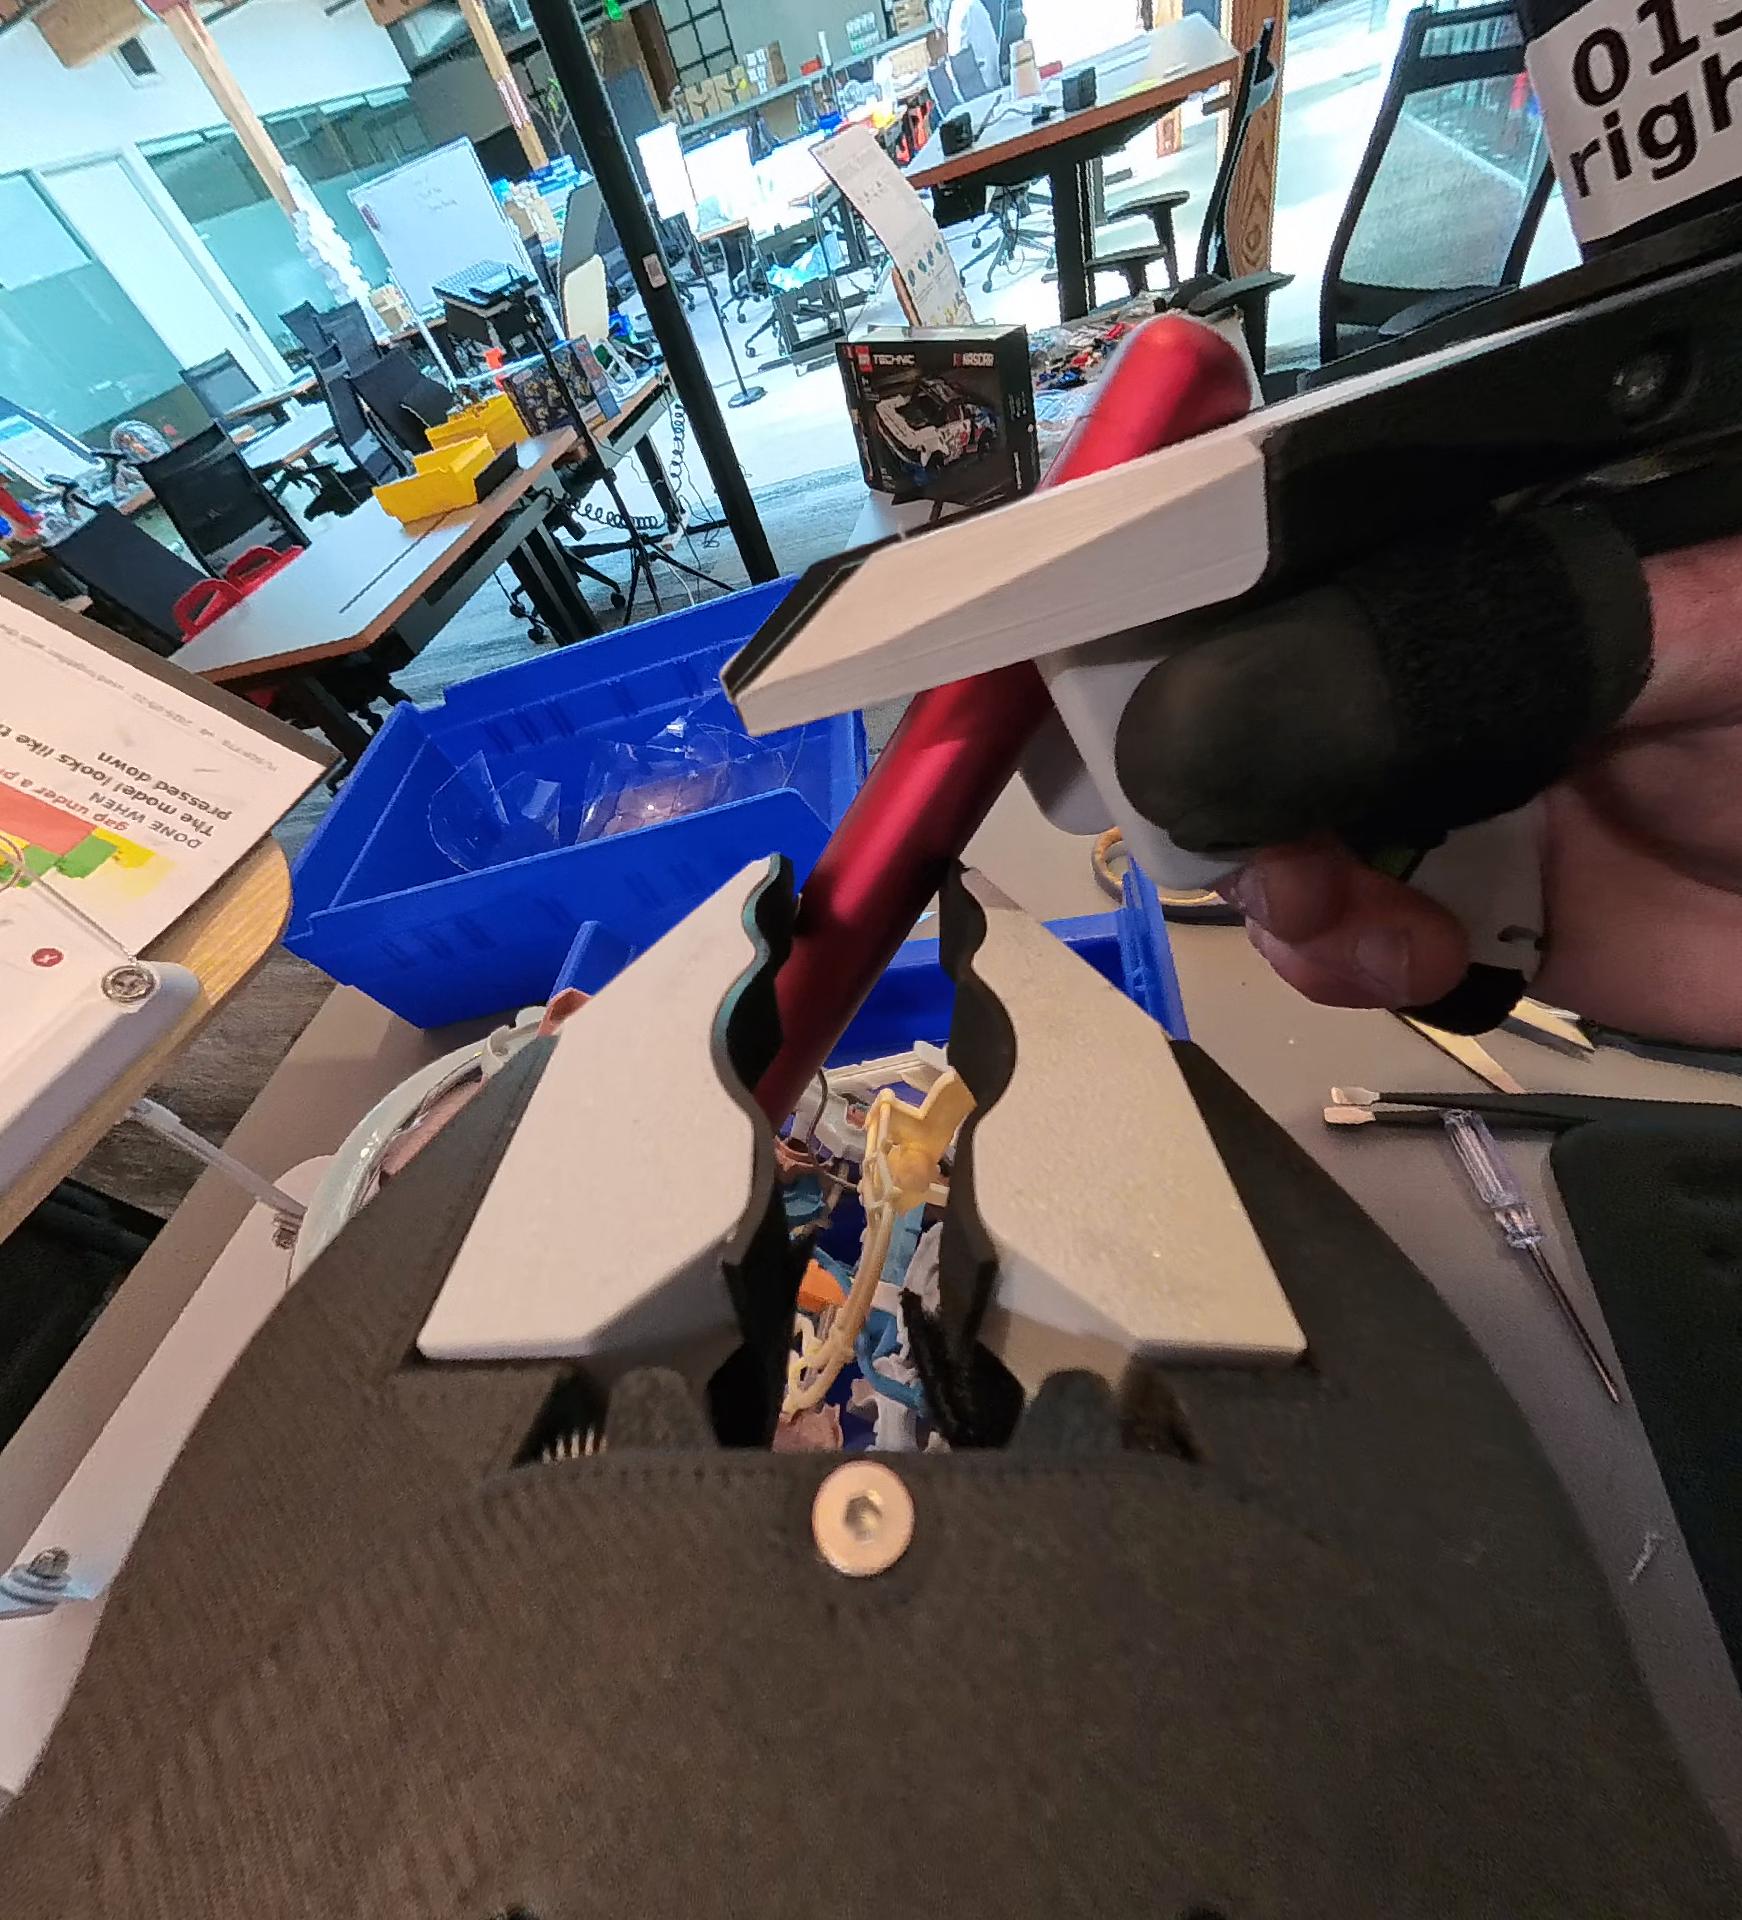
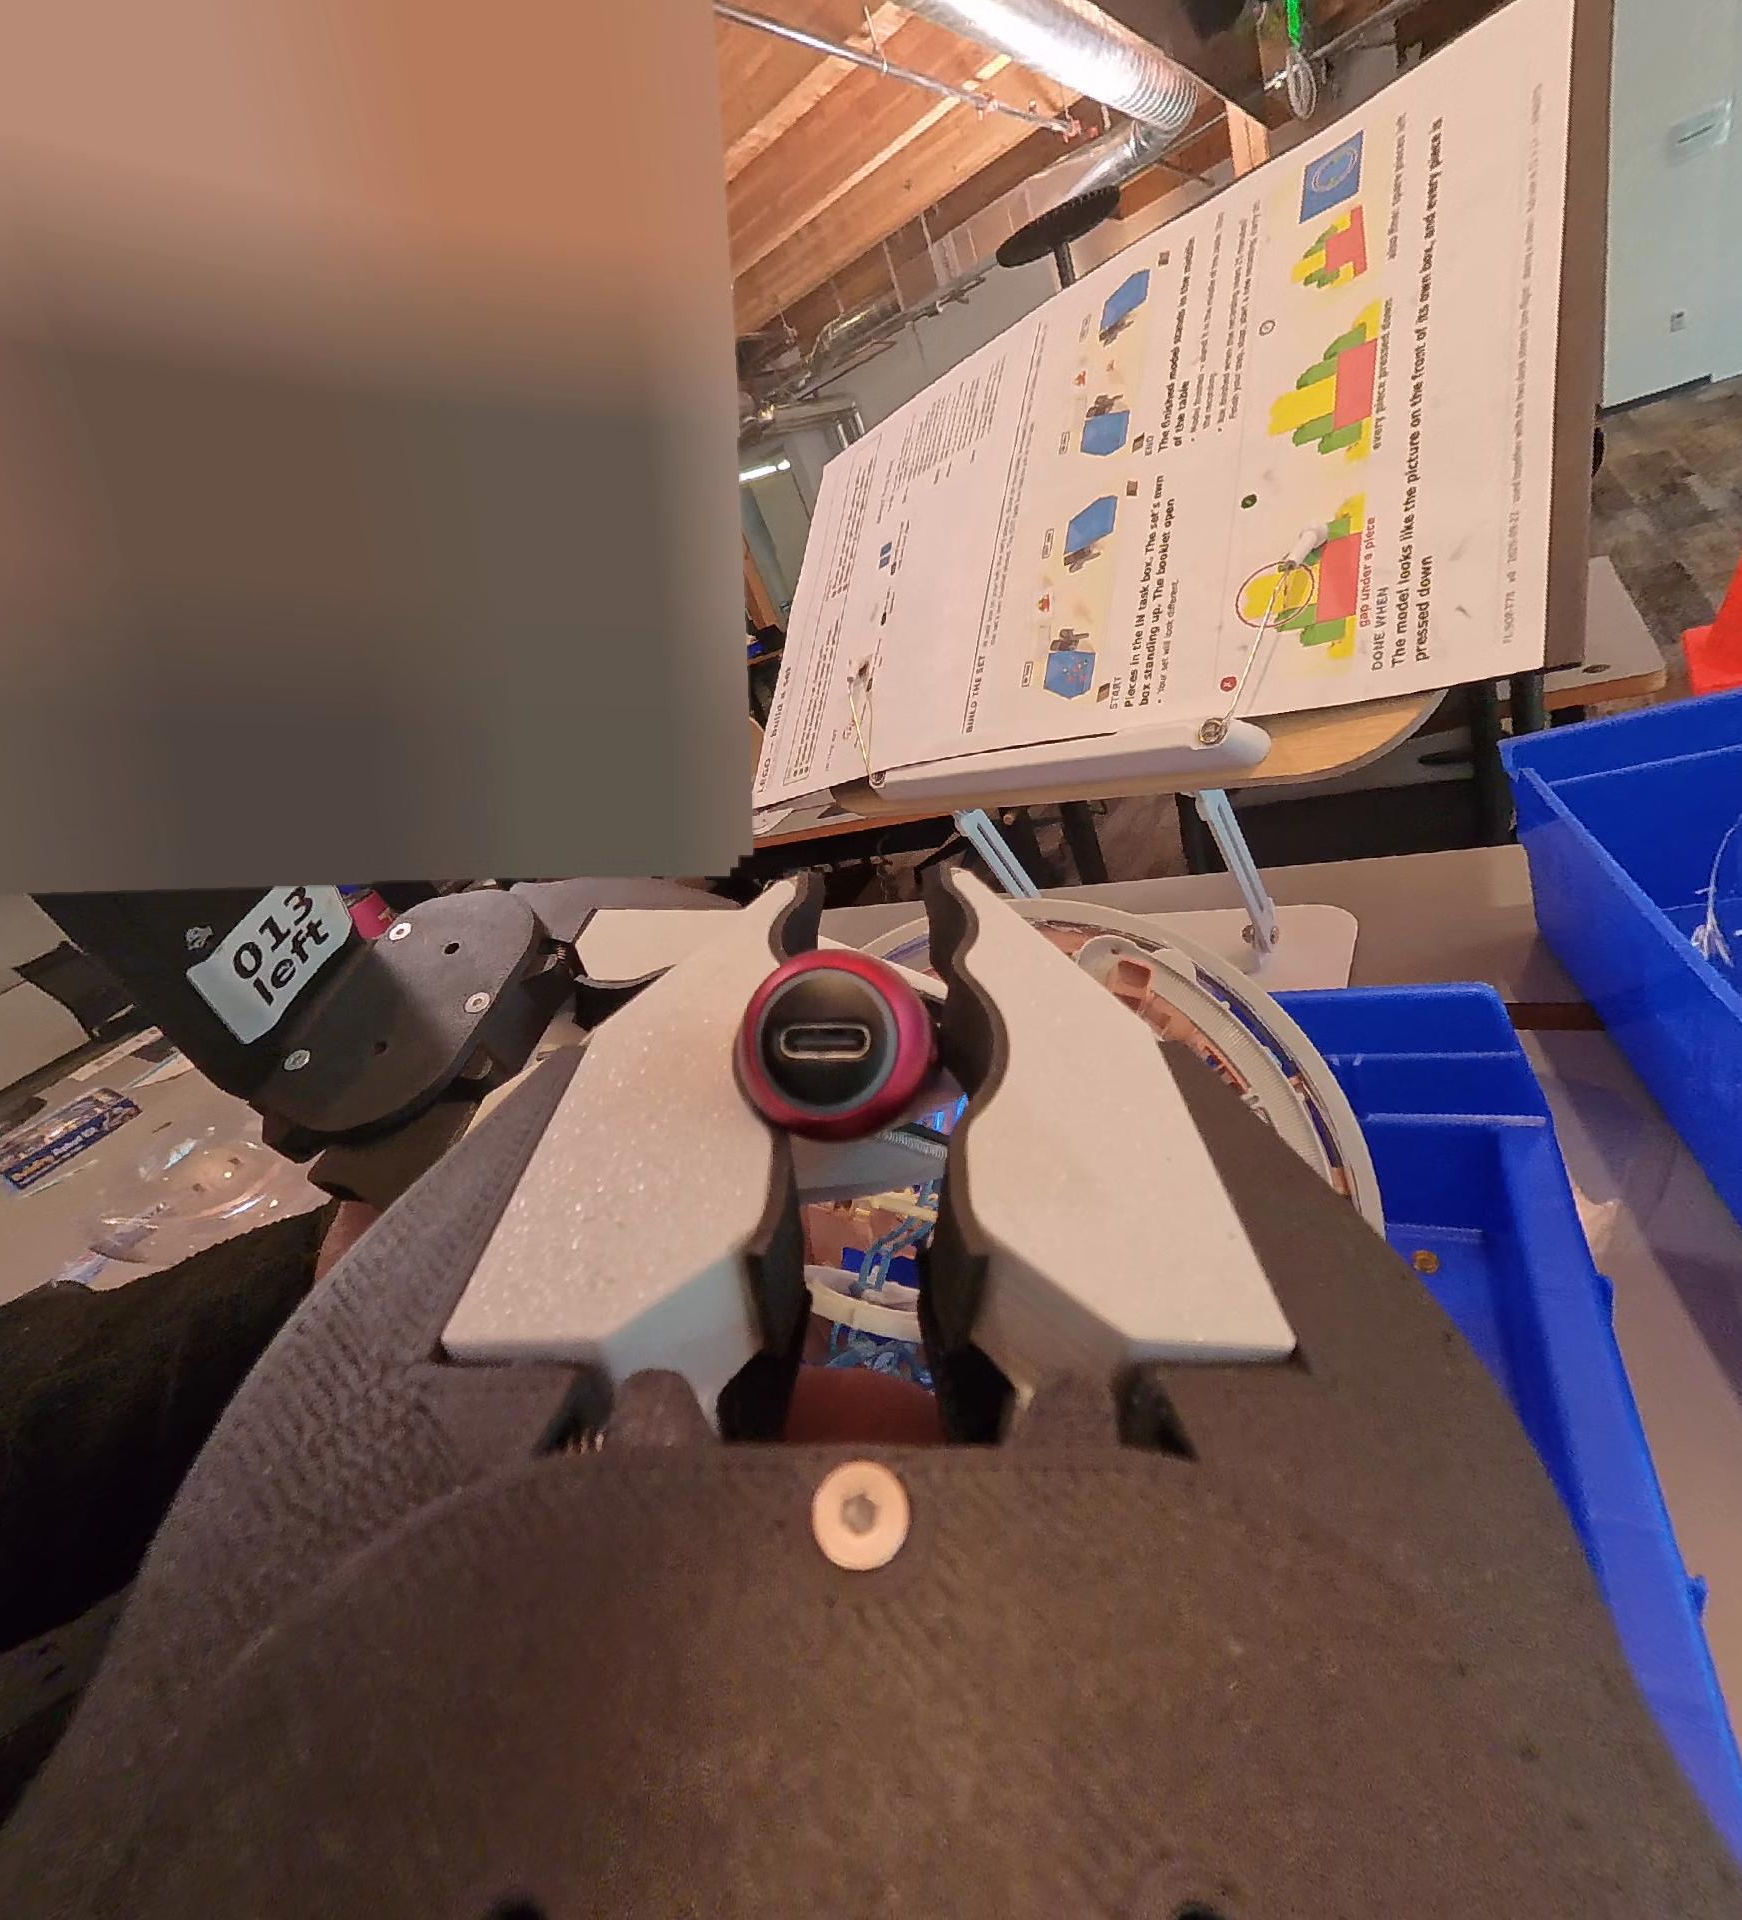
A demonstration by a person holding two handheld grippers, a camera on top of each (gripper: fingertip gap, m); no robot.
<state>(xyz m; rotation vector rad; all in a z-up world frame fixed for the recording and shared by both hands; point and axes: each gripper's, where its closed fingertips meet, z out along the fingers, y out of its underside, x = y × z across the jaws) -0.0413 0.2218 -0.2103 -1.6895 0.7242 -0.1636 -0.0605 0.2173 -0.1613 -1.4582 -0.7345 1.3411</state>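
A red metal pen-shaped tool [image 1: 950, 748] slants down from the upper right. My left gripper [image 1: 867, 894] is shut on its lower part, with both pads against it. The tool's tip points into a heap of small yellow, blue and white plastic parts [image 1: 888, 1174] below. My right gripper [image 1: 794, 634], held by a hand, clamps the tool higher up. In the right wrist view my right gripper [image 2: 872, 904] is shut on the tool's rear end [image 2: 836, 1044], which has a black cap with a port. The left gripper's labelled black body [image 2: 399, 997] shows at the left; its fingers are hidden.
A large blue bin [image 1: 555, 914] with clear plastic shells stands behind, and a smaller blue bin [image 2: 1449, 1195] to the right. An instruction sheet on a tilted board [image 2: 1210, 468] stands at the left. A thin screwdriver [image 1: 1511, 1216] and a black mat [image 1: 1708, 1299] lie at the right. Spacing between my two grippers at the tips: around 5 centimetres.
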